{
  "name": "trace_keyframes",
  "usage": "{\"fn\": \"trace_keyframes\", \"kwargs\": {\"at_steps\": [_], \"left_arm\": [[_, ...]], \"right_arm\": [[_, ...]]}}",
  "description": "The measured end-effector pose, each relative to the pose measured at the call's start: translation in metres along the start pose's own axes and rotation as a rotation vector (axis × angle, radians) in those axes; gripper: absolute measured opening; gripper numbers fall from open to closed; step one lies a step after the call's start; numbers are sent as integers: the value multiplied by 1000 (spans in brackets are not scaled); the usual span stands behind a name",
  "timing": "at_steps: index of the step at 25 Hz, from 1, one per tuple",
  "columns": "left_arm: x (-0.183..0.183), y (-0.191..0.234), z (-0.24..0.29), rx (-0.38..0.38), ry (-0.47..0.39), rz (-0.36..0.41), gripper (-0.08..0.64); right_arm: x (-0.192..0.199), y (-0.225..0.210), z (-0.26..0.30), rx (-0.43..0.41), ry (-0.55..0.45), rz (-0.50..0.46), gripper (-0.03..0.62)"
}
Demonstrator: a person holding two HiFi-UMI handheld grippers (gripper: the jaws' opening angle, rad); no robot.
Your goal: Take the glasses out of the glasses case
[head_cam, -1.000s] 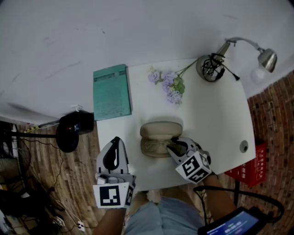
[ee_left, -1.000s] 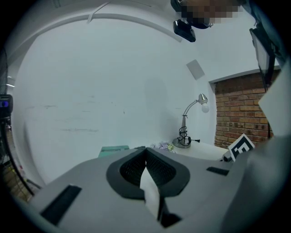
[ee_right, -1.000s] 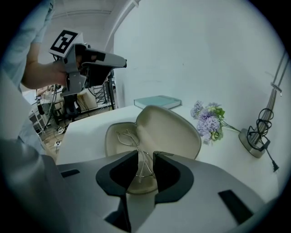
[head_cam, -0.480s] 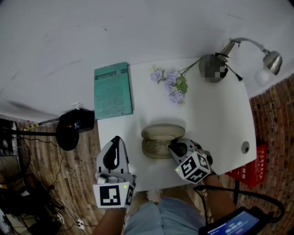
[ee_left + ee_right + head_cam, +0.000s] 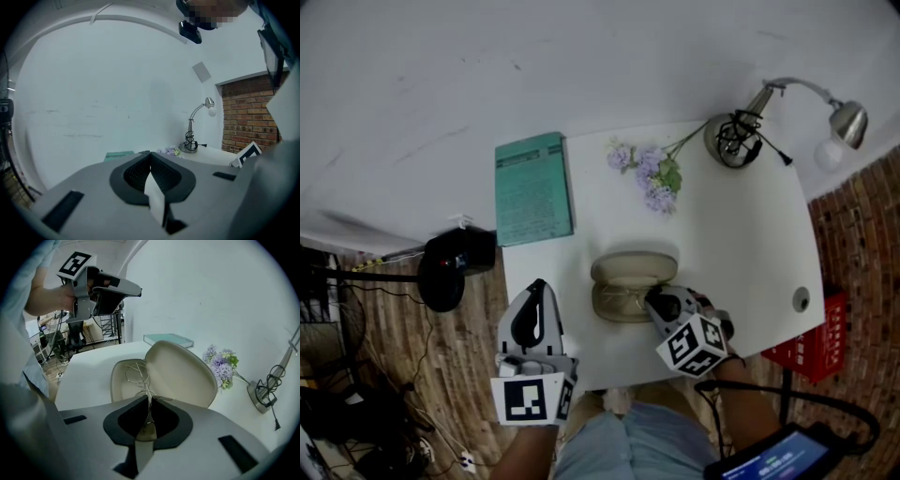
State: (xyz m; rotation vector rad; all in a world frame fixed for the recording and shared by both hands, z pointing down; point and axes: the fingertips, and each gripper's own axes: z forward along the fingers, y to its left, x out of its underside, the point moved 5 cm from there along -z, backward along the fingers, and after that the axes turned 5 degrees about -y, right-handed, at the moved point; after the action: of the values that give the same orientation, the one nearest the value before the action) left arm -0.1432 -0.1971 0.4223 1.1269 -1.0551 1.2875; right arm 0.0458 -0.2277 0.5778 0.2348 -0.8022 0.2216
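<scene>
The beige glasses case lies open on the white table, its lid tipped back. Thin wire-framed glasses rest in the tray. My right gripper points down into the case's near right side. In the right gripper view its jaws are closing, and the tips meet on the wire frame that runs between them. My left gripper hangs off the table's left front corner, away from the case. Its jaws are shut with nothing between them.
A teal book lies at the table's back left, purple flowers behind the case, a desk lamp at the back right. A cable hole sits near the right edge. A red crate and black gear stand on the floor.
The right gripper has rolled slightly while staying at the case's near right side. The left gripper has not moved.
</scene>
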Motion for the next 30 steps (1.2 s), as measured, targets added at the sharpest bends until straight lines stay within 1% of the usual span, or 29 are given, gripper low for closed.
{"fn": "trace_keyframes", "kwargs": {"at_steps": [16, 21, 25, 30], "left_arm": [[-14, -8, -10, 24, -28, 22, 6], [-20, -10, -12, 33, -41, 29, 6], [-24, -11, -15, 40, -53, 37, 6], [-31, -12, -20, 52, -71, 40, 6]], "right_arm": [[-20, -10, -20, 112, -92, 22, 37], [-25, -17, -30, 189, -124, 27, 35], [-28, -21, -39, 242, -152, 57, 35], [-35, -24, -51, 282, -193, 102, 35]]}}
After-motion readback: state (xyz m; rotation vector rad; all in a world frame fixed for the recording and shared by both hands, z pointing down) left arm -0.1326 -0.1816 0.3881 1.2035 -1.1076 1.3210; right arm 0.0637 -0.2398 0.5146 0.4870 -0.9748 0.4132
